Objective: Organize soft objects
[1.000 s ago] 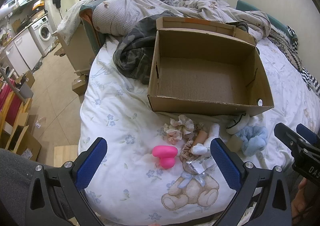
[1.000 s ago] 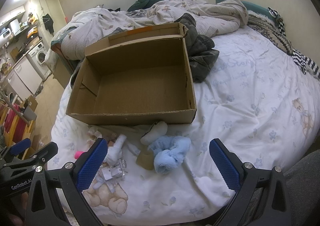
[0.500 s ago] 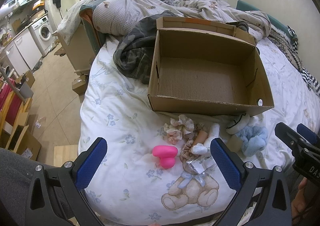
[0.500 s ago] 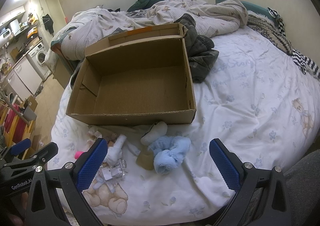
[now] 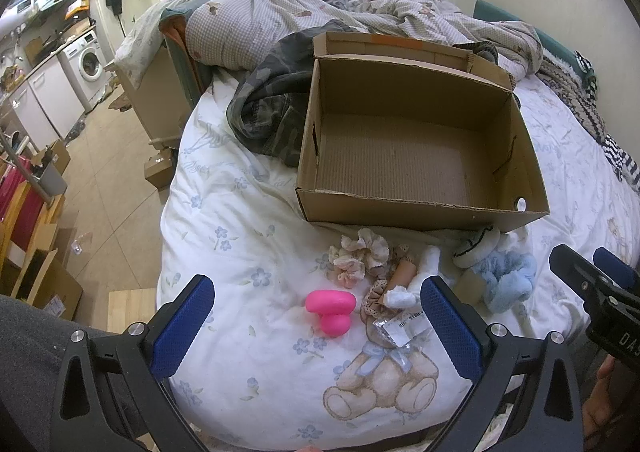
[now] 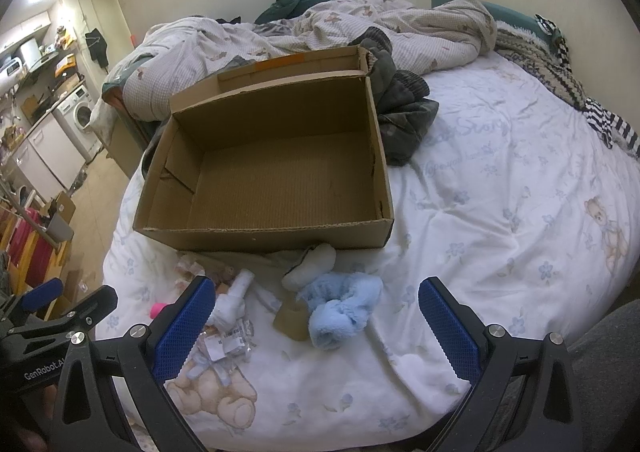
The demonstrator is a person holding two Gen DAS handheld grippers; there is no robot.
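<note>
Both grippers, left (image 5: 316,316) and right (image 6: 316,312), spread wide and empty, above soft items (image 5: 404,276) beside empty box (image 5: 416,212) on bed (image 6: 500,188)

box (image 5: 420,208) on bed (image 5: 240,236), soft items (image 5: 400,276) before it

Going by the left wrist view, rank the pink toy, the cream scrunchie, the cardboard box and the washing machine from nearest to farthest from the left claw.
1. Pink toy, on the sheet just ahead of the left claw.
2. Cream scrunchie, slightly right, short of the box.
3. Cardboard box, mid-bed, open and empty.
4. Washing machine, far left, off the bed.
</note>
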